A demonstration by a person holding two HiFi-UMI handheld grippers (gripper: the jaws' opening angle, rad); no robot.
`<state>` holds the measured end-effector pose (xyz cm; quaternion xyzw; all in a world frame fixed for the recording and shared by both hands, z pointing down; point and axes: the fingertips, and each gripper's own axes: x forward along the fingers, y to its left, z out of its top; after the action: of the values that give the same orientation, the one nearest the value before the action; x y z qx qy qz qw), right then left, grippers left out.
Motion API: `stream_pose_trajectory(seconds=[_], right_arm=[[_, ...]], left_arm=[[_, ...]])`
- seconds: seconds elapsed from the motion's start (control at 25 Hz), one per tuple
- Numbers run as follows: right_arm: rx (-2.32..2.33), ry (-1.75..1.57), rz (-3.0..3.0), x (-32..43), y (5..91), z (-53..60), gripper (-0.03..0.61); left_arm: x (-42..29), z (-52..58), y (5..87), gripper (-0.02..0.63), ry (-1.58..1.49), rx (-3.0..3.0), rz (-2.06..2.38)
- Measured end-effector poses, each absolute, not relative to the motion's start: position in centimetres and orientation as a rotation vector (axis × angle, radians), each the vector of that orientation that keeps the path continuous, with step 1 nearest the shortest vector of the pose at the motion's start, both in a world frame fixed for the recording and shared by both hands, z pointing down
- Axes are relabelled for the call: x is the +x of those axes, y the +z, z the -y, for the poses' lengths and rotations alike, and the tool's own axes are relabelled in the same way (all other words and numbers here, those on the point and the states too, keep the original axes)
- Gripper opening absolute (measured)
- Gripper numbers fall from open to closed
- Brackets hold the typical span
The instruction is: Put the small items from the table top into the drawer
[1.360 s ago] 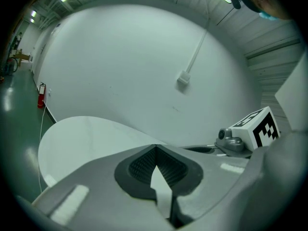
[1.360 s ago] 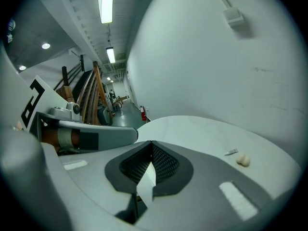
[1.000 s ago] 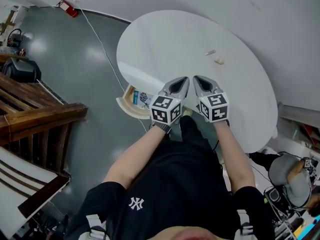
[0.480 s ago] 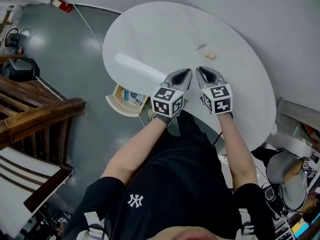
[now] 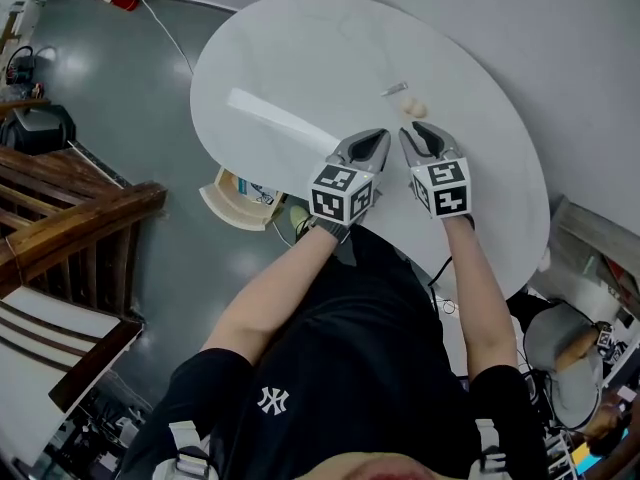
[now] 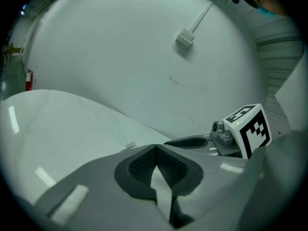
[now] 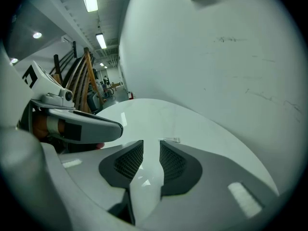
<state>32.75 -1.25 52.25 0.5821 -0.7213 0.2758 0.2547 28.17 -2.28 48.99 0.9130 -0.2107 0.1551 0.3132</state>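
Grey left gripper point(image 5: 372, 140) tilted down over white table point(image 5: 300, 58), jaws together

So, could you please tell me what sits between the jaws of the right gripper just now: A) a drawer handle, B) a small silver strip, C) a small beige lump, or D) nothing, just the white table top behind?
D: the right gripper, whose jaws have just been opening, stands apart with only the round white table showing through the gap.
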Motion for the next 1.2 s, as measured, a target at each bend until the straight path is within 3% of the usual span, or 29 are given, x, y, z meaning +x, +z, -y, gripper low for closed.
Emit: stream_pose_trajectory(seconds=[0.92,1.08,1.2], right_arm=[[1.330,0.734,1.849,37.0,61.1,4.7,0.256],[1.311,0.747,1.833,37.2,62.2,4.8,0.255],[1.320,0.750,1.805,37.3,62.6,4.6,0.197]], left_arm=[[31.4,5.0,53.5,0.000,0.472,2.318,0.617],[31.1,5.2,53.8,0.000,0.479,2.311,0.628],[30.6,5.2,54.0,0.000,0.481,2.309,0.635]])
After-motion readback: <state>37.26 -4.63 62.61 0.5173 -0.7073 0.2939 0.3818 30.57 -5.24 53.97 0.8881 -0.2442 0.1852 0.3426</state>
